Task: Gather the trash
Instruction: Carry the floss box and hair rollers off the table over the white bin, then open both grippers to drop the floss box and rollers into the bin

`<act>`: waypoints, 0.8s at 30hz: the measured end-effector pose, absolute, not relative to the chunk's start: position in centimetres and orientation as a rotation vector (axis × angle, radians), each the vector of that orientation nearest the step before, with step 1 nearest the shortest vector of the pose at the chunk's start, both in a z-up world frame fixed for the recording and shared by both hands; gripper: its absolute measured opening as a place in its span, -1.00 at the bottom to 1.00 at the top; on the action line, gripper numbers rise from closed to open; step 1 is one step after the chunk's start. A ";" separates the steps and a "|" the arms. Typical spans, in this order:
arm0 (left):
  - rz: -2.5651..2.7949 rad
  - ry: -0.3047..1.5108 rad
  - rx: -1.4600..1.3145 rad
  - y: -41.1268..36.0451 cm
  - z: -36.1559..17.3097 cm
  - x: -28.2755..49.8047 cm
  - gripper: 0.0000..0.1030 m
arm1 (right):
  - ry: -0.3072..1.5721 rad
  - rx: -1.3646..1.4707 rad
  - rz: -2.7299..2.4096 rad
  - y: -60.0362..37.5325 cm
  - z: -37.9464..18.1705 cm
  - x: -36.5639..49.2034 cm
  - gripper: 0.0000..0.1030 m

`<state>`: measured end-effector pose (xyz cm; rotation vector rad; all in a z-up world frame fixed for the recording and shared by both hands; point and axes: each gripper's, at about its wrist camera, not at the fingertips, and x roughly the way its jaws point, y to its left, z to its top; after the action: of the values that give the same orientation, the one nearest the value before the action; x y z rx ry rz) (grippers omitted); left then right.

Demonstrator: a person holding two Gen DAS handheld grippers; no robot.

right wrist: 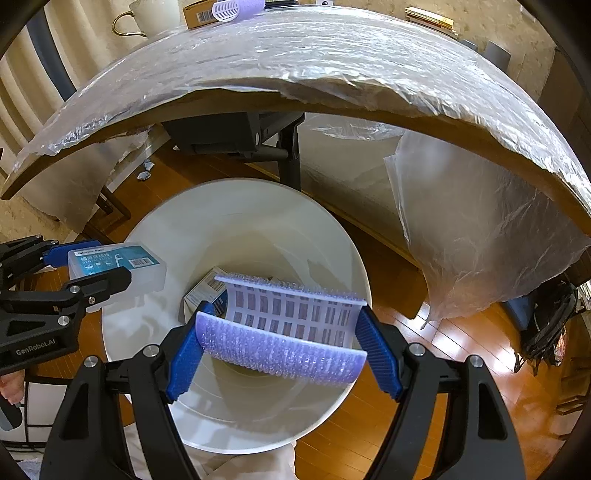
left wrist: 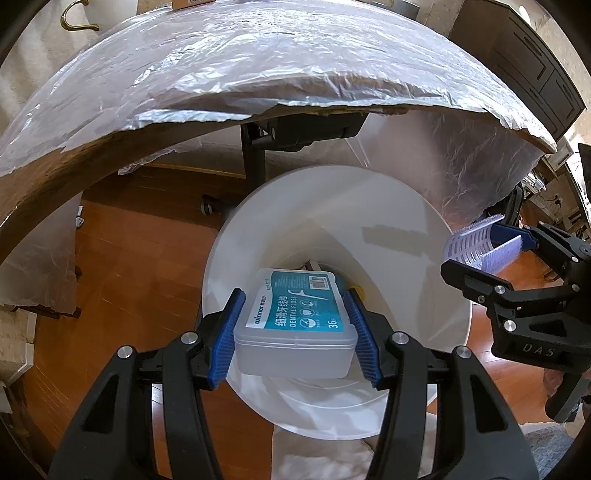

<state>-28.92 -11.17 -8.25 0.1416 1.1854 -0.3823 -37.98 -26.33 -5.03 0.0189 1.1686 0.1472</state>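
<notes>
Only rightward: second roller [right wrist: 239, 10] on table [right wrist: 332, 55]

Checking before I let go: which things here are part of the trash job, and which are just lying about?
Job:
- floss box, clamped in left gripper, over the bin
- purple roller, clamped in right gripper, over the bin
- white bin
- small box in bin

Lying about:
- mug
- cardboard box
- second roller
- books

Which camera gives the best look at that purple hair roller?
The right wrist view: the hair roller fills its centre, held in the right claw over the bin. The left wrist view shows it small at the right edge.
</notes>
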 end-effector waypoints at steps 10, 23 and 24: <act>-0.400 1.156 0.085 -10.5 -8.1 -28.7 0.53 | 1.136 0.044 0.141 -27.2 -4.0 -38.3 0.78; -0.426 0.949 -0.027 -6.8 1.9 -32.2 0.71 | 0.823 0.069 0.131 -29.9 7.7 -43.5 0.92; -0.424 0.923 -0.027 -6.5 3.1 -32.3 0.75 | 0.800 0.065 0.134 -29.7 8.5 -43.5 0.92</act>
<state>-32.27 -6.53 3.07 -0.0267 0.9232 -0.4237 -43.50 -29.72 8.46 0.0649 0.8004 0.1342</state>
